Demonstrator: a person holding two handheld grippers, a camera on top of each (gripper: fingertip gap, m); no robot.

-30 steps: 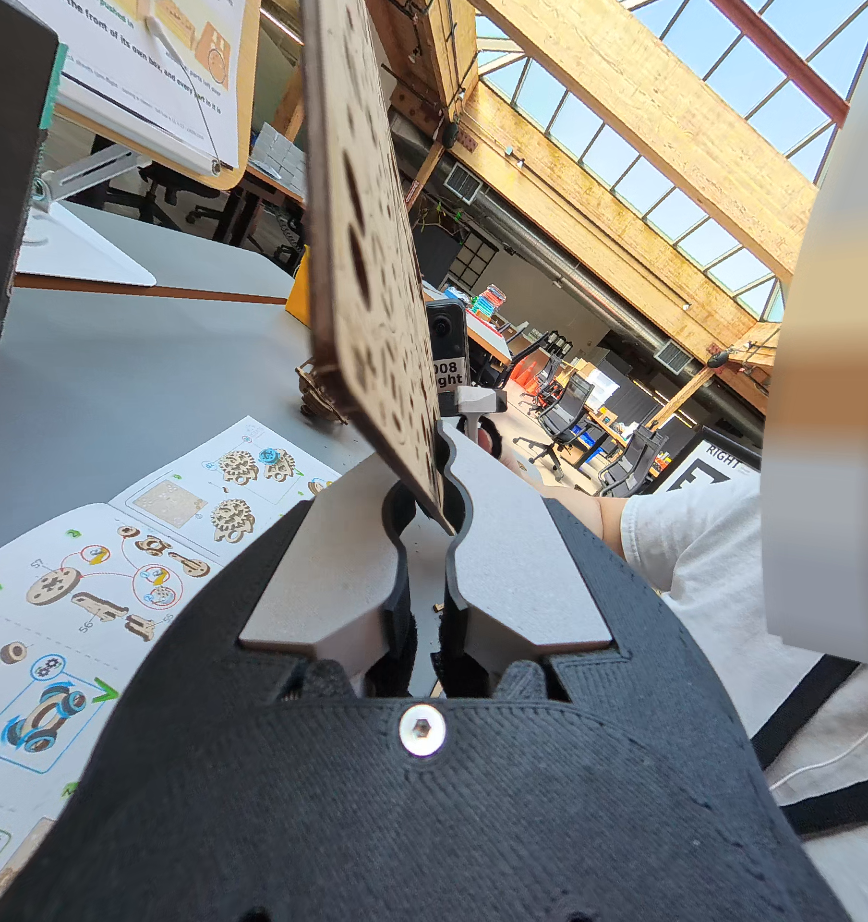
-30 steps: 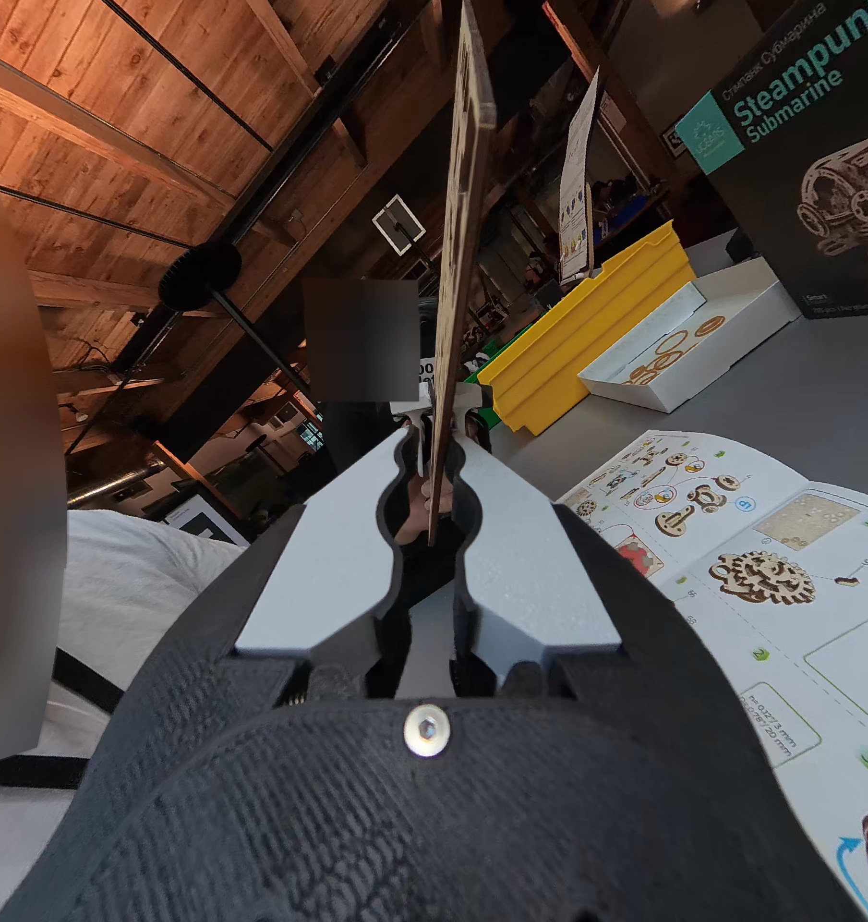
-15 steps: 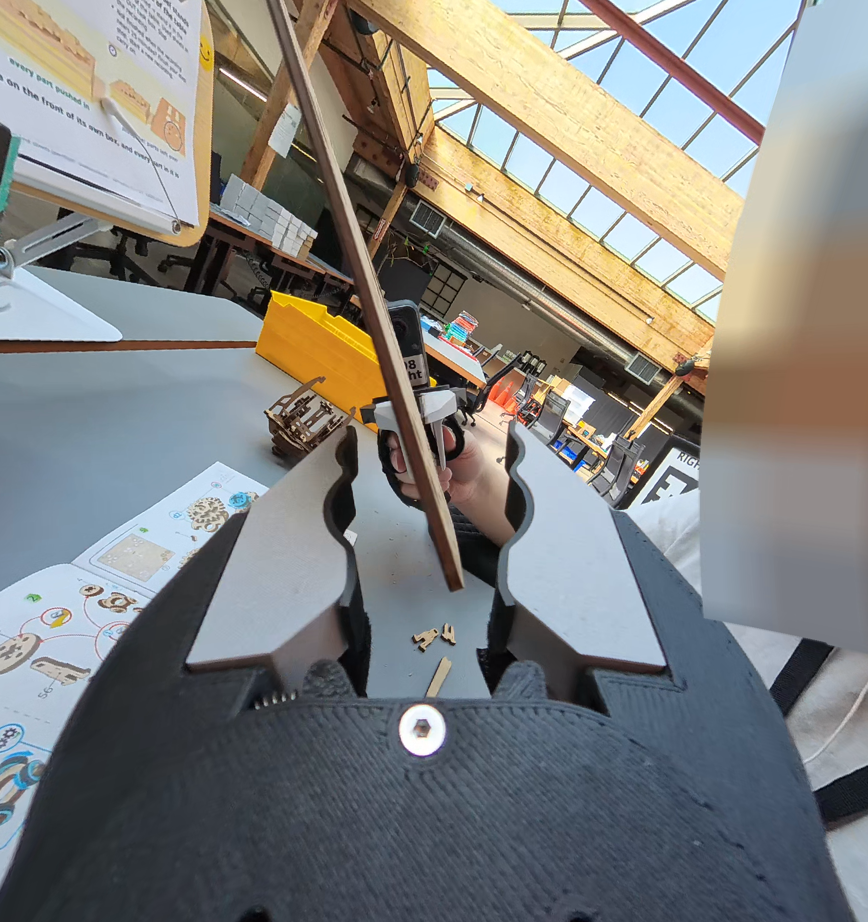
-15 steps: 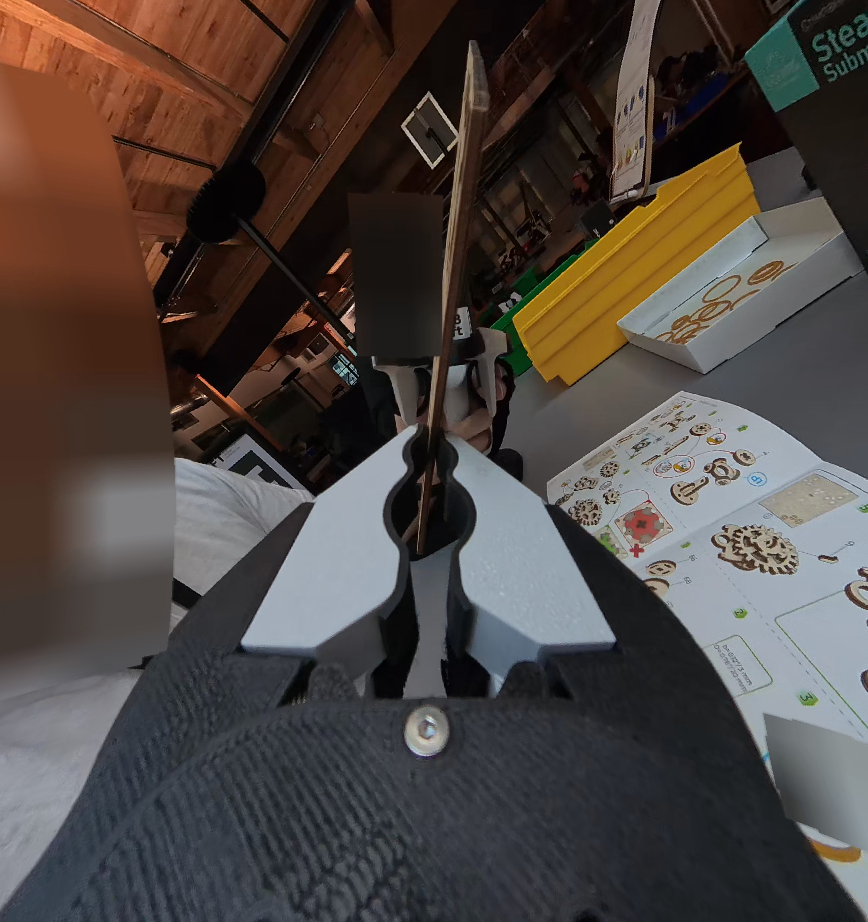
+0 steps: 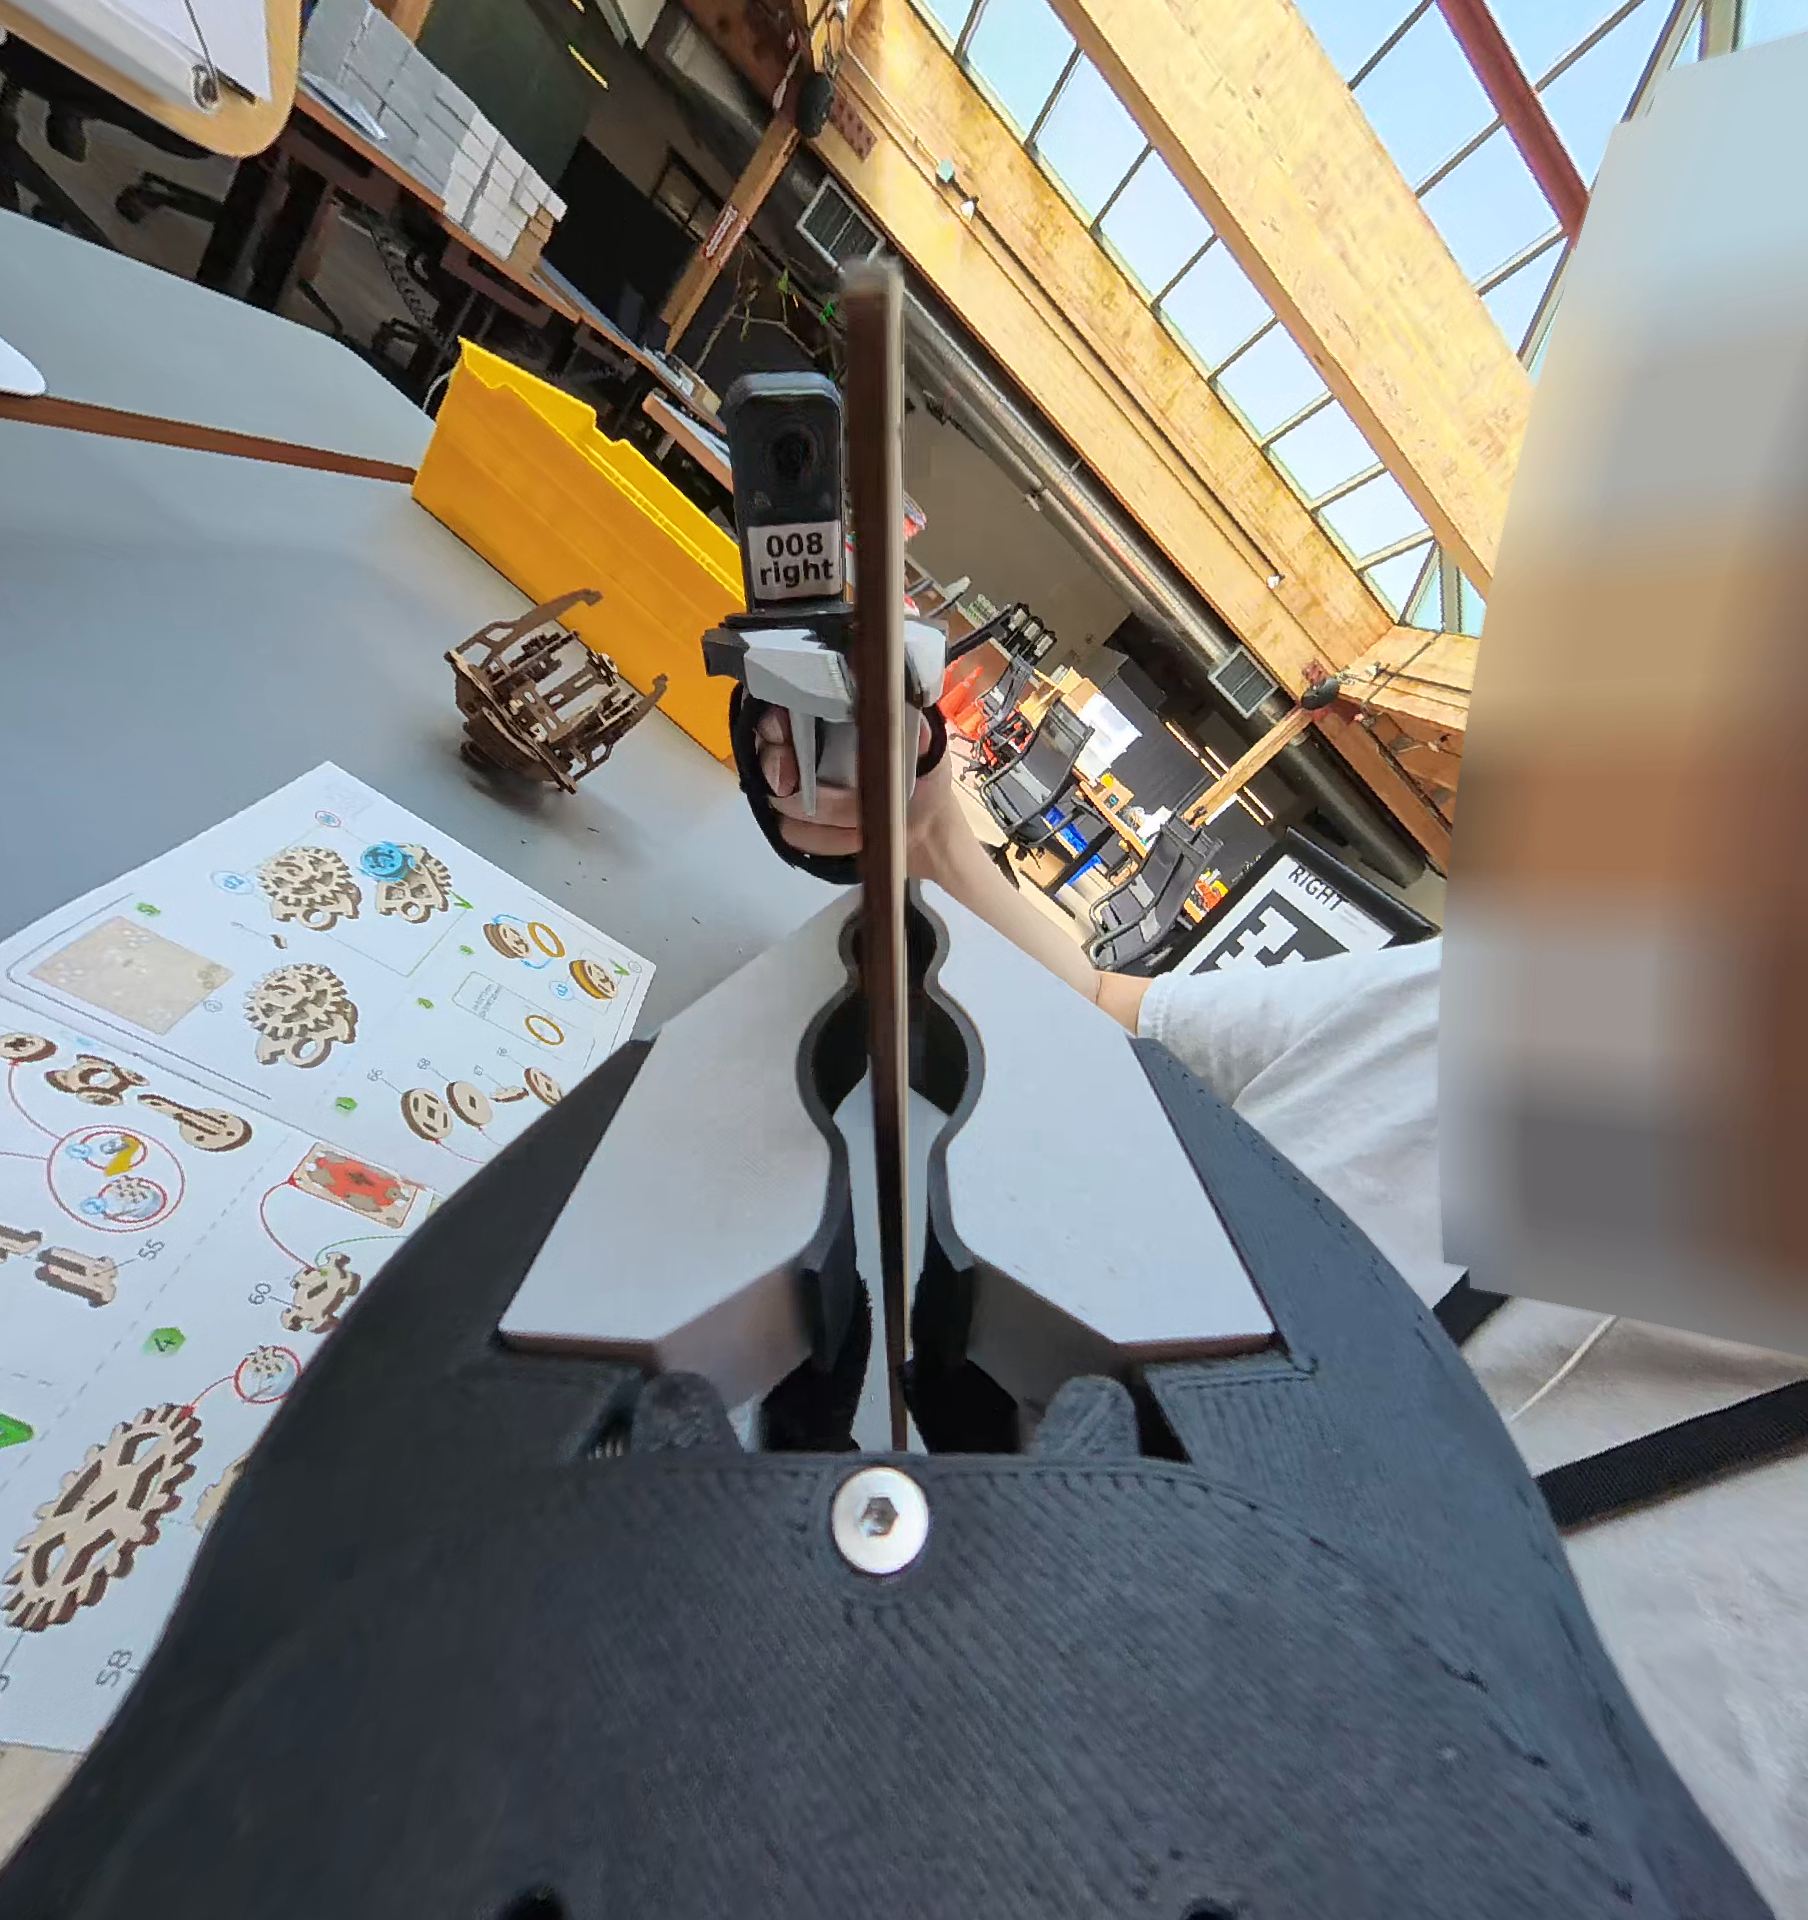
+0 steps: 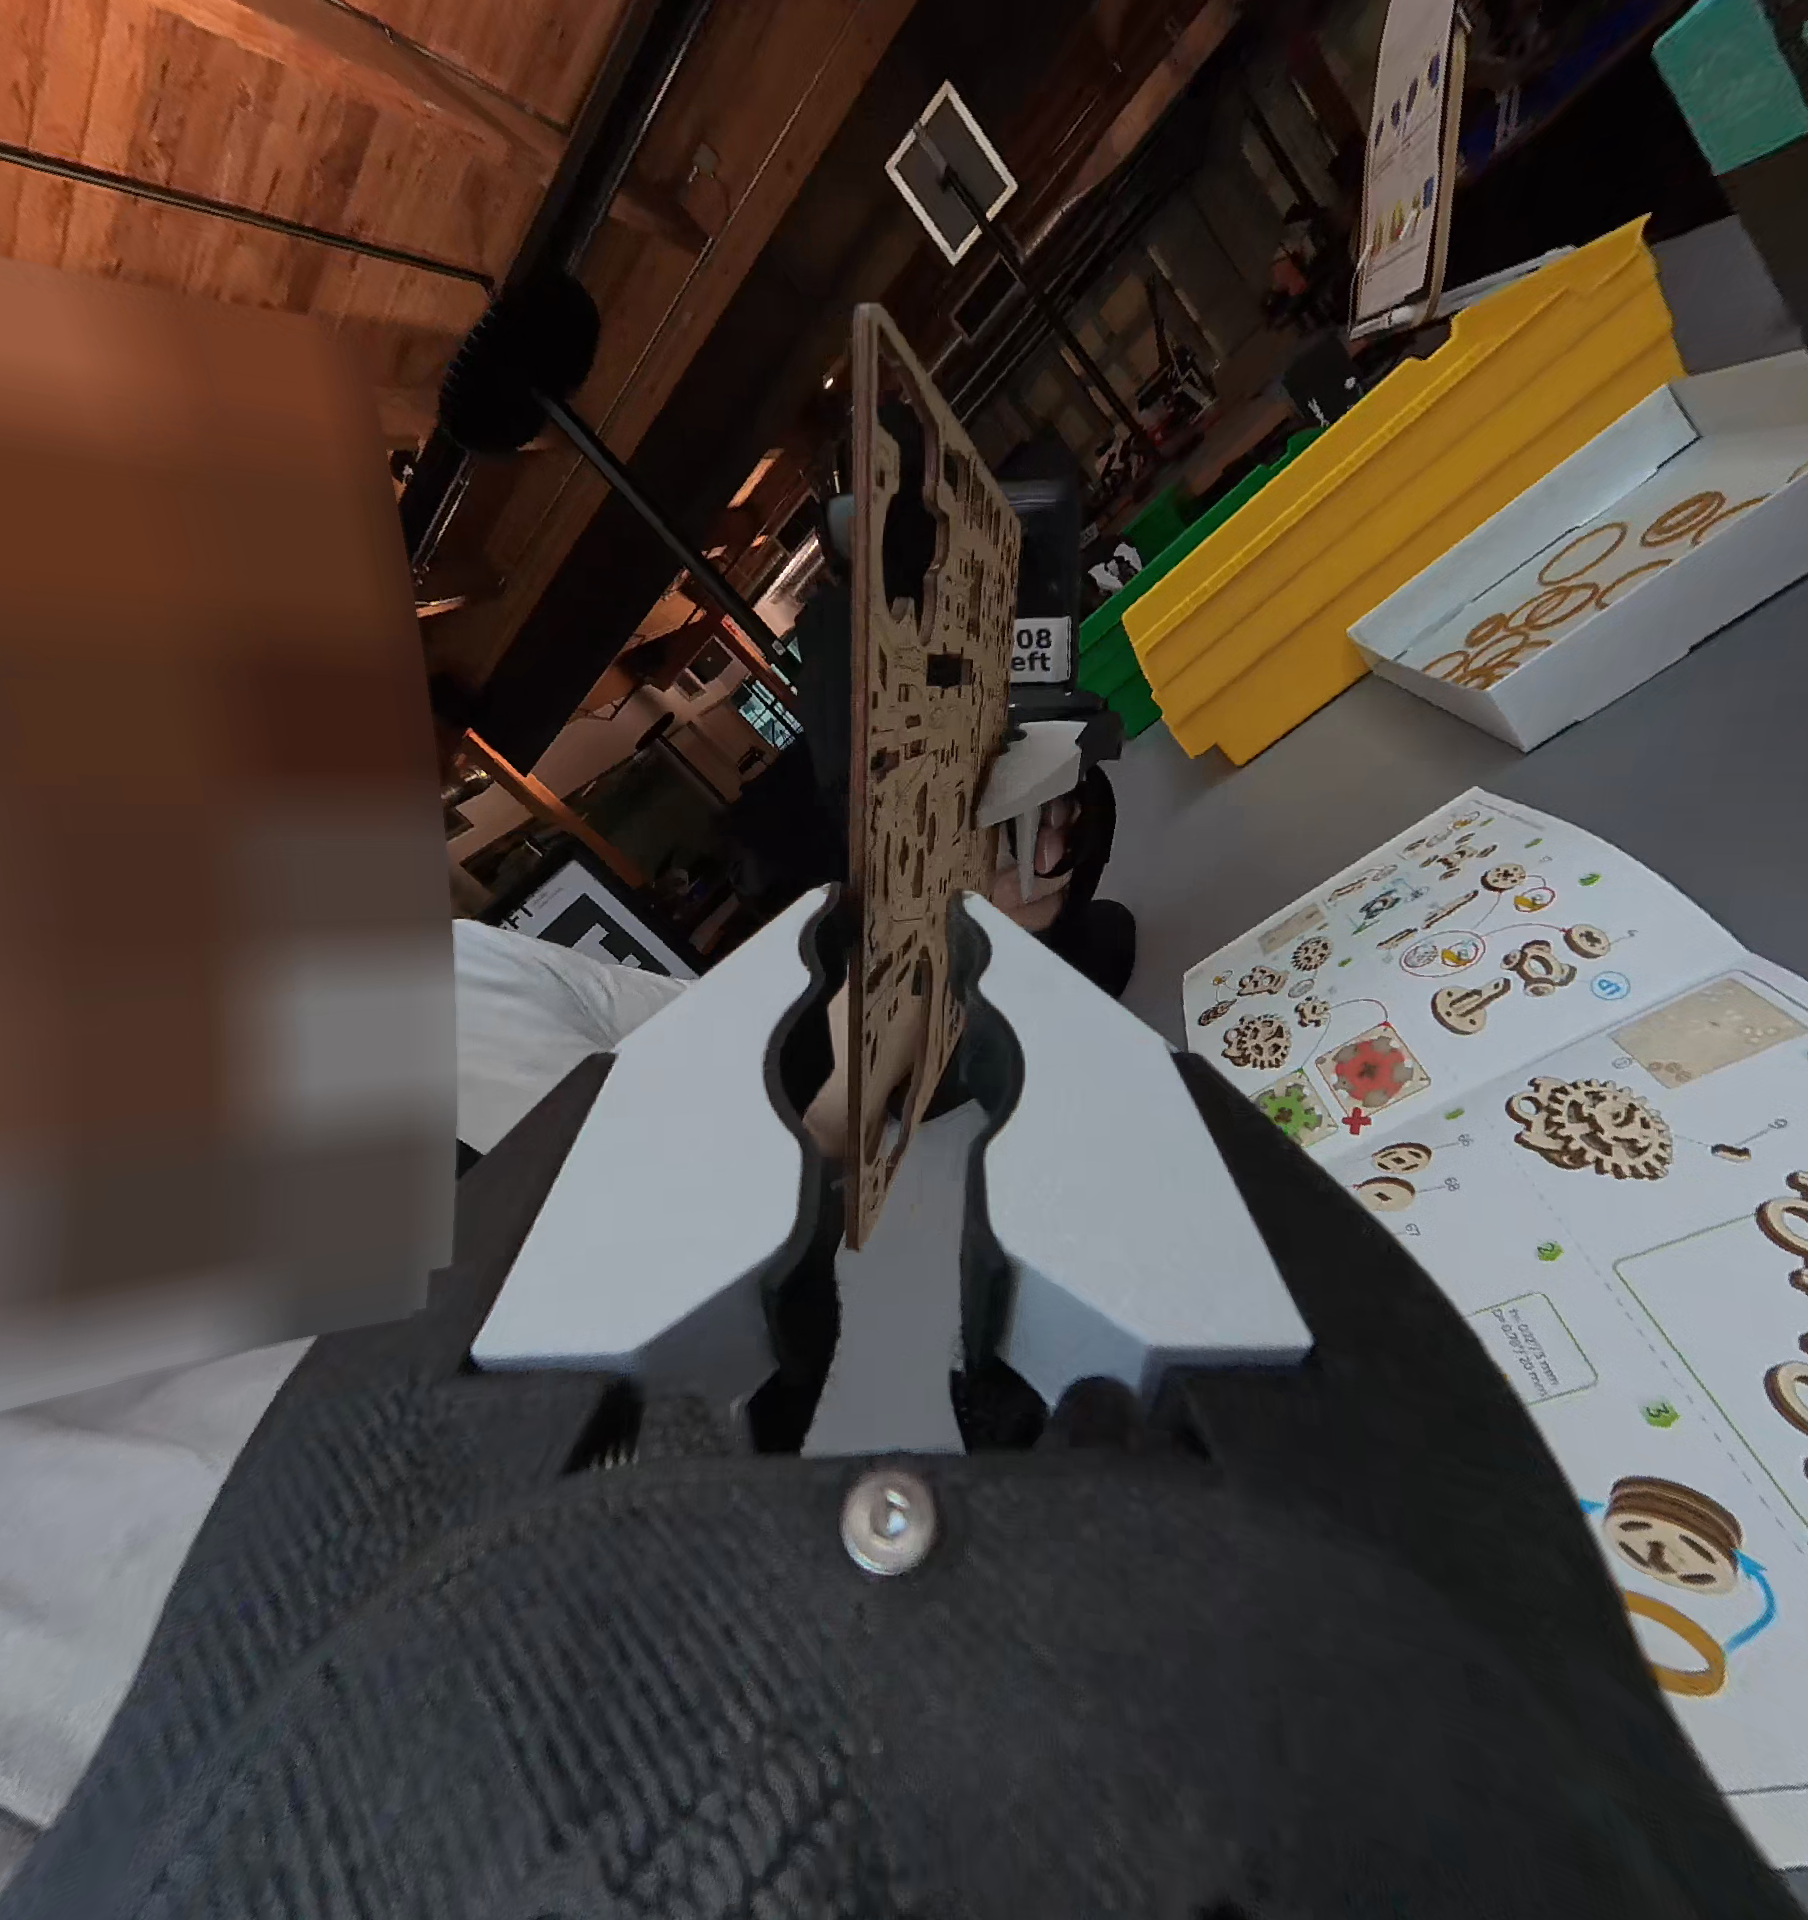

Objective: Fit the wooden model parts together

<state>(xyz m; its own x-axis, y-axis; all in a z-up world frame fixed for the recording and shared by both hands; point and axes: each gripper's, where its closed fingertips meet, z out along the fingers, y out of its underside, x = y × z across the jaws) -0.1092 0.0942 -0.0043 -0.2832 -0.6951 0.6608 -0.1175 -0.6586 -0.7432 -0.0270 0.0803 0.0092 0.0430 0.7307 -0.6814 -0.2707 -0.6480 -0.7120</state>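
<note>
A thin laser-cut wooden parts sheet (image 5: 872,520) stands upright between my two grippers. In the left wrist view it is edge-on, and my left gripper (image 5: 884,909) is shut on its lower edge, the sheet reaching deep between the fingers. My right gripper (image 6: 898,899) has its jaws parted, with the sheet (image 6: 931,675) standing slanted between them, its cut-out face showing. The right gripper also shows beyond the sheet in the left wrist view (image 5: 827,675). A partly built wooden model (image 5: 541,691) sits on the grey table (image 5: 152,623).
An open instruction booklet (image 5: 256,1039) lies on the table under both grippers (image 6: 1502,1091). A yellow bin (image 6: 1399,499) and a white tray (image 6: 1502,717) of wooden rings stand behind it. A person in a white shirt (image 5: 1295,1039) sits close by. One gripper's finger ends stand about 9 cm off the other's. The partly built wooden model (image 5: 541,691) lies some 20 cm from my right tips, 30 cm from my left tips.
My left gripper opened, then shut again on the sheet farther in. My right gripper was shut on the sheet and has parted its jaws. The sheet has turned upright.
</note>
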